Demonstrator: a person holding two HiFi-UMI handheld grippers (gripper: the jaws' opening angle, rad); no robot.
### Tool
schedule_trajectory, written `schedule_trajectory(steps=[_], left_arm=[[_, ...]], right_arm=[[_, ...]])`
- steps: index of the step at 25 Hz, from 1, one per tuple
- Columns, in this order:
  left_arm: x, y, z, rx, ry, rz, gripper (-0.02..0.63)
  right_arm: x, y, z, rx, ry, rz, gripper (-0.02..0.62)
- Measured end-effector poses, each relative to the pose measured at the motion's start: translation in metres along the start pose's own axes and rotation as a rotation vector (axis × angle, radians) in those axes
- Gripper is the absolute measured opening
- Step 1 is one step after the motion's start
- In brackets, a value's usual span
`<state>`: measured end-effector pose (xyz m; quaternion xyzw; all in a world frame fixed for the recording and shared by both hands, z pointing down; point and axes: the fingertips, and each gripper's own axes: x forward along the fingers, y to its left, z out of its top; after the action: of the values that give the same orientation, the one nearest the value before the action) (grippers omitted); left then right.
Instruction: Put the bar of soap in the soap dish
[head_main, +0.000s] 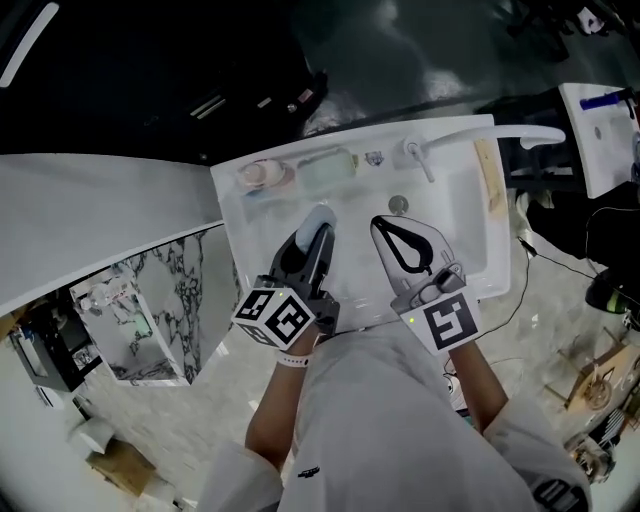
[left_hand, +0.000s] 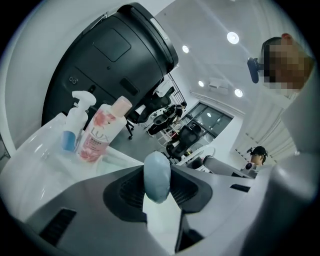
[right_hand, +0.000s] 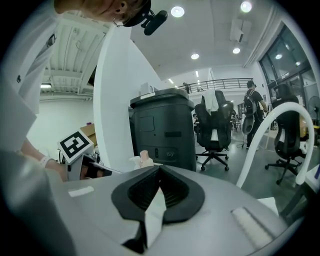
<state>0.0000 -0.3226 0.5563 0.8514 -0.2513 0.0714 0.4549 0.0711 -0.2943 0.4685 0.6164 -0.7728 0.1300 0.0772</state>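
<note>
A pale blue bar of soap (left_hand: 157, 176) is pinched on edge between the two pads of the left claw (left_hand: 157, 180), with its rounded upper end standing above the claw's tips. In the head view this left claw (head_main: 318, 228) is held over the white sink (head_main: 232, 205), the bar of soap (head_main: 318, 214) at its tip and clear of the basin floor. The pale green soap dish (head_main: 327, 170) is seen on the back ledge of the sink, near the soap at its 12 o'clock and apart from it. A pink bottle (left_hand: 100, 132) and a white spray bottle (left_hand: 75, 122) are stood just beside each other on the same ledge, at 10 o'clock from the soap. The tap (head_main: 420, 158) is set at 2 o'clock from the soap, with the drain (head_main: 398, 205) below it. The right claw (head_main: 380, 224) is held over the basin at 3 o'clock from the left one, well clear of it. In its own view the right claw (right_hand: 159, 174) is pressed together with nothing between its pads.
</note>
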Motion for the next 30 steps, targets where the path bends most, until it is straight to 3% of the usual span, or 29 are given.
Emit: schedule_trajectory(steps=[19, 30], left_arm=[[0.076, 0.06, -0.011, -0.051, 0.085, 0.059, 0.121], [0.122, 0.082, -0.02, -0.028, 0.159, 0.082, 0.121]], right_arm=[[0.052, -0.028, -0.046, 0.093, 0.057, 0.0, 0.012], [0.062, -0.044, -0.064, 0.146, 0.088, -0.016, 0.012]])
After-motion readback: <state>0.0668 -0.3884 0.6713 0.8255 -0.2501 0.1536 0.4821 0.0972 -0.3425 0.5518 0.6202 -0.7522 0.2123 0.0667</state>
